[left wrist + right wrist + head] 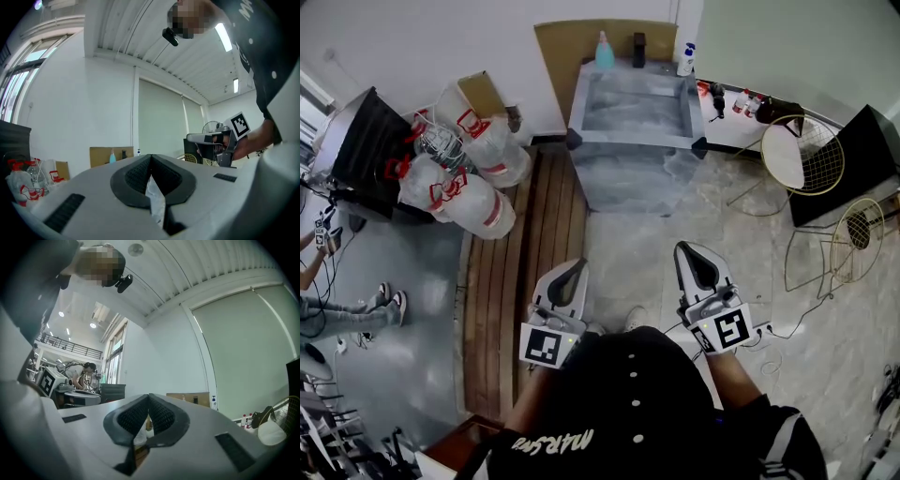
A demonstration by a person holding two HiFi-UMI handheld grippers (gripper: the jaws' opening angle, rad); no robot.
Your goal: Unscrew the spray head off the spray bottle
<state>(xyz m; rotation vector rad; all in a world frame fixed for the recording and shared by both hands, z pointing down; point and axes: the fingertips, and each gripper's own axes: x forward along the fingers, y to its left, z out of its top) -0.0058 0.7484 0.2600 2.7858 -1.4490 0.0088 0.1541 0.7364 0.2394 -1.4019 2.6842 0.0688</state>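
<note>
A teal spray bottle [605,52] stands at the far edge of the grey marble-topped table [633,141], with a black item [638,49] and a white bottle [685,59] beside it. Both grippers are held close to the person's body, well short of the table. My left gripper [574,272] is shut with nothing in it, its jaws meeting in the left gripper view [151,157], where the spray bottle [112,157] shows small and far off. My right gripper [692,251] is also shut and empty, its jaws [149,397] pressed together.
White bags with red print [469,178] and a black case [356,150] lie at the left. A wooden slat strip [525,281] runs along the floor. Wire chairs [806,155] and a black panel [862,159] stand at the right. A person's legs [347,309] show at far left.
</note>
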